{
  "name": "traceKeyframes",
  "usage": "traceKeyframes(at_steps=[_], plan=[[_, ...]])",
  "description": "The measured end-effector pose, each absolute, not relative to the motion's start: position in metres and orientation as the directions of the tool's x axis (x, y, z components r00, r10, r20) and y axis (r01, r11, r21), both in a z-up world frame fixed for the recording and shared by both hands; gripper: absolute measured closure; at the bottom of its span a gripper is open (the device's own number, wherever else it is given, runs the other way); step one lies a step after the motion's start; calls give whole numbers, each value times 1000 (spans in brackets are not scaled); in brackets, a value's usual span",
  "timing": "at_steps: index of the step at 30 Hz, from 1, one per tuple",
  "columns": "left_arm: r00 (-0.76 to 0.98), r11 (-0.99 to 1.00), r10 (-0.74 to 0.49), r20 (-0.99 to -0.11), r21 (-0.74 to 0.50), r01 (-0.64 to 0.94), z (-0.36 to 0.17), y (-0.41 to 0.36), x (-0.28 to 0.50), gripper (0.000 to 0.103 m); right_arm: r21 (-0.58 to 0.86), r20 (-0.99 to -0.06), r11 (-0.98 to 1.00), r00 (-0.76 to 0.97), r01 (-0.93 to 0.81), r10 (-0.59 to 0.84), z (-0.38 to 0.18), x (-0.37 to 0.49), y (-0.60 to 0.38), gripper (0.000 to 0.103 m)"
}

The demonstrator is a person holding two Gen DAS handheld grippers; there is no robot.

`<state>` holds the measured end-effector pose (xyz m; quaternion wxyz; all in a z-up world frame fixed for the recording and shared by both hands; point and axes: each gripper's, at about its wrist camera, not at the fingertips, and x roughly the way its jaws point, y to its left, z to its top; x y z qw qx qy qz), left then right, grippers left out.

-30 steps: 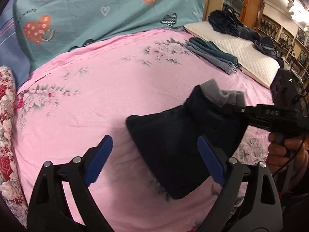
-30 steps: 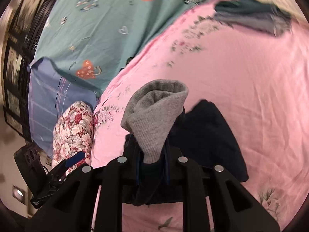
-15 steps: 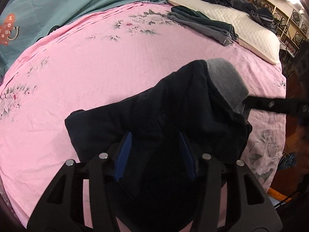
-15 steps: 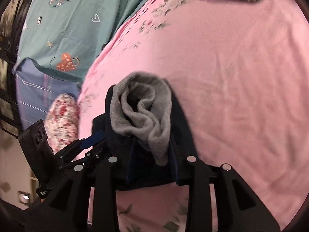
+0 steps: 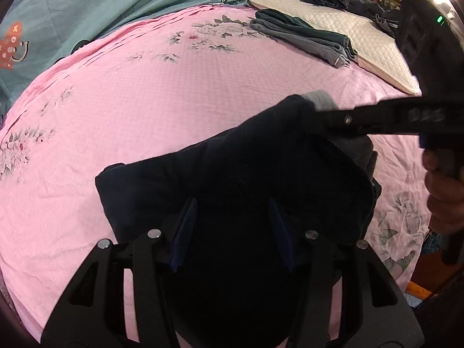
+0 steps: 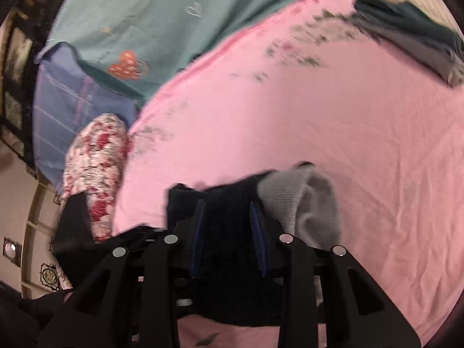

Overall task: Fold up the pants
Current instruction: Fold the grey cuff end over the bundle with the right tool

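Note:
The dark navy pants (image 5: 232, 171) lie folded into a thick bundle on the pink floral bedsheet (image 5: 145, 87), with their grey ribbed waistband (image 6: 301, 200) at one end. My left gripper (image 5: 232, 220) is shut on the near edge of the bundle, which fills the gap between its blue pads. My right gripper (image 6: 229, 217) is shut on the pants beside the waistband. It reaches in from the right in the left wrist view (image 5: 322, 119), and the pants also show in the right wrist view (image 6: 226, 203).
A stack of folded grey and dark clothes (image 5: 304, 39) lies at the far side of the sheet, next to a white quilted pillow (image 5: 362, 40) with a dark clothes heap. A teal heart-print cover (image 6: 150, 29) and a red floral pillow (image 6: 95, 168) border the bed.
My left gripper moved in from open above the sheet and shut on the near edge of the pants. My right gripper kept its hold and lowered the waistband end onto the bundle.

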<state>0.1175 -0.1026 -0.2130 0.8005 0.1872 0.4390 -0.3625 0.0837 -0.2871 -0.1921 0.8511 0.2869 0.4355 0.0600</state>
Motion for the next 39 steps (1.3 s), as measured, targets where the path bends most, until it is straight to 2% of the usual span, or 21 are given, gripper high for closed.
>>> traceKeyframes(at_steps=[1,2,7,9,11,13,15,18,21,22,25,27,31,35,39], plan=[[351,665,-417,-838,-18,746,-213,-103,117,50,545,-710,823,611,161,350,-198,82,-292,95],[351,664,-417,-838,-18,747,-214,-104,117,50,557,-709,814,606,167,361,-205,79,-300,98],[351,662,-420,-837,-17,749,-218,-105,118,50,543,-727,819,590,184,350,-215,84,-304,100],[339,658,-434,-834,-37,752,-212,-103,119,50,542,-737,817,580,198,348,-212,88,-302,100],[318,648,-464,-827,-72,759,-203,-97,117,41,519,-763,826,556,220,331,-198,86,-299,99],[323,645,-488,-811,-86,759,-195,-88,113,30,463,-780,860,561,217,278,-175,79,-290,87],[321,638,-497,-806,-89,765,-192,-81,108,30,418,-781,888,575,190,245,-158,68,-282,80],[314,620,-485,-816,-67,782,-199,-76,98,30,362,-793,926,558,108,245,-145,54,-258,80],[307,609,-471,-827,-53,791,-211,-74,93,29,296,-843,951,493,92,215,-164,51,-246,80],[297,608,-474,-829,-64,791,-213,-73,94,29,272,-872,955,449,117,193,-180,50,-247,83],[286,617,-477,-831,-84,783,-221,-73,97,28,324,-854,933,472,155,218,-198,43,-263,90],[298,613,-471,-830,-66,787,-223,-75,95,28,372,-850,907,467,200,245,-201,46,-271,90],[304,614,-471,-828,-61,787,-225,-75,95,28,318,-863,933,458,167,212,-201,50,-264,90],[295,617,-479,-827,-78,783,-209,-68,95,29,363,-854,913,457,184,248,-198,50,-270,91],[373,654,-464,-804,-27,756,-189,-55,99,23,276,-882,948,434,158,184,-173,47,-256,87]])
